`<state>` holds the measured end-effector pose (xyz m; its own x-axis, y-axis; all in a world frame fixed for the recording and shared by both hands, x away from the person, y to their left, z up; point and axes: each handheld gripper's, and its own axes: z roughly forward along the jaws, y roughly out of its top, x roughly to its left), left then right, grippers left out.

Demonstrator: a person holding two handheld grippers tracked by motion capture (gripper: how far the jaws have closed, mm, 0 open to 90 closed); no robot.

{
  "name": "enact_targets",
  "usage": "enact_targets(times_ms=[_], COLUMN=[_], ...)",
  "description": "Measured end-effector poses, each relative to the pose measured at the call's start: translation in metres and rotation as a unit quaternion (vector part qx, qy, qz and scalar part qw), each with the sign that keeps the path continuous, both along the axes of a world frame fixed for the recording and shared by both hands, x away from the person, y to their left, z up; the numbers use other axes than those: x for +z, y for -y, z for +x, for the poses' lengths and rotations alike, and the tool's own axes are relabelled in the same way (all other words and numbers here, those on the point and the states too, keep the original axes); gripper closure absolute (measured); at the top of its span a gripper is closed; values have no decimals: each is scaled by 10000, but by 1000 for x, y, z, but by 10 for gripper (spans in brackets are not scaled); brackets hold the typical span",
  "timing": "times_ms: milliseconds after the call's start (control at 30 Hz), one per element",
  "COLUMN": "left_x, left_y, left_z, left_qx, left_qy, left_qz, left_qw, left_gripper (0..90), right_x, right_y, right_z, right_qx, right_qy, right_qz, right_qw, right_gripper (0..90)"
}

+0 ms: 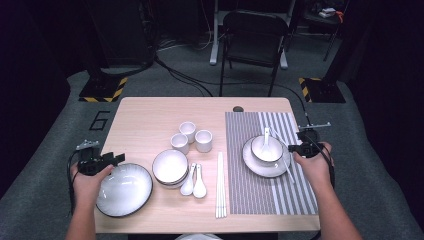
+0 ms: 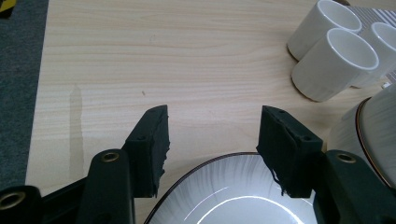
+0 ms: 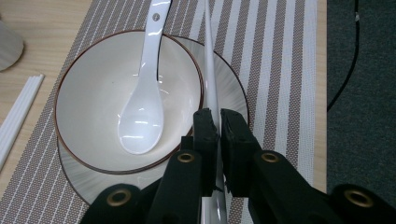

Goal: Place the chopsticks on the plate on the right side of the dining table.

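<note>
Right claw point(image 3: 218, 122) pinching slim white chopsticks point(image 3: 209, 70), round glossy bowl point(image 3: 93, 93)

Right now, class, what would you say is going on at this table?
A person is laying a place setting with two hand-held grippers. The right gripper is shut on a pair of white chopsticks lying across the plate on the striped mat; a bowl with a spoon sits on that plate. The left gripper is open over the rim of a large plate.
</note>
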<state>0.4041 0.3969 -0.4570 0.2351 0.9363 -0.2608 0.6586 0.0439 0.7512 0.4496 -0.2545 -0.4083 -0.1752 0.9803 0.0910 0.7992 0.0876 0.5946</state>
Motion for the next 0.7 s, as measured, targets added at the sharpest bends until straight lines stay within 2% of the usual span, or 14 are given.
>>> enact_targets(times_ms=[167,200,500,567,633,667,700], left_x=[0,0,0,0,0,0,0], left_y=[0,0,0,0,0,0,0], left_z=[0,0,0,-1,0,-1,0], left_qx=[19,11,-4,-3,-4,-3,1], left_qy=[-24,-23,-46,-54,-54,-58,-49], left_qz=[-8,0,-3,-6,-1,-3,-5], left_qw=[10000,10000,10000,10000,10000,10000,10000], left_gripper=[434,434,434,434,434,434,434], right_x=[-5,-6,-15,-16,-19,-20,-22], right_y=[4,3,6,5,8,7,9], right_z=[1,0,1,0,1,1,2], right_qx=[39,-37,-86,-170,-92,-157,-88], right_qy=[-2,-57,-139,-227,-159,-228,-160], right_qz=[-9,36,94,151,105,148,110], right_qw=[10000,10000,9998,9995,9998,9995,9998], right_gripper=[855,855,855,855,855,855,855])
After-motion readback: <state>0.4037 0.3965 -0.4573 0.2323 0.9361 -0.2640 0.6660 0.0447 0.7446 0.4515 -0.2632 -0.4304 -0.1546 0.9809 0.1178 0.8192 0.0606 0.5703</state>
